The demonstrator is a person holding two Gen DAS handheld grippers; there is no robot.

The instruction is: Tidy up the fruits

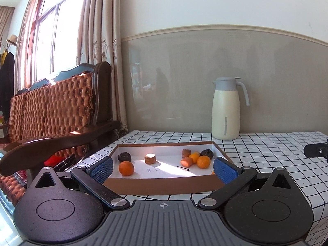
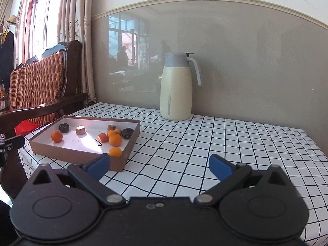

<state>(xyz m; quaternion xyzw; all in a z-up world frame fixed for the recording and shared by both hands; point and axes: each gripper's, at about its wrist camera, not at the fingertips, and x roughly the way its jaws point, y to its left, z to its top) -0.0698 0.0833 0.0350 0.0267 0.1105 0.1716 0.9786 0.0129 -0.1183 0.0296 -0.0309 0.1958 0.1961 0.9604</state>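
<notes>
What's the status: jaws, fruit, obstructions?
Left gripper and right gripper jaws open, empty. Fruits all in the shallow box, none grasped. Thermos stands well behind, clear of it.

The wall (image 1: pixel 205 4) was cream above a moulded rail and glossy grey-beige below, its sheen mirroring a bright window and dim figures. At the left, a red-framed window (image 1: pixel 51 34) poured in strong daylight between embroidered beige curtains (image 1: pixel 102 30). Beneath it stood a dark wooden sofa (image 1: pixel 61 106) with tufted orange-brown cushions. A hat (image 1: pixel 11 40) hung over dark clothing at the far left. The table wore a white cloth (image 2: pixel 205 143) gridded in black.
</notes>
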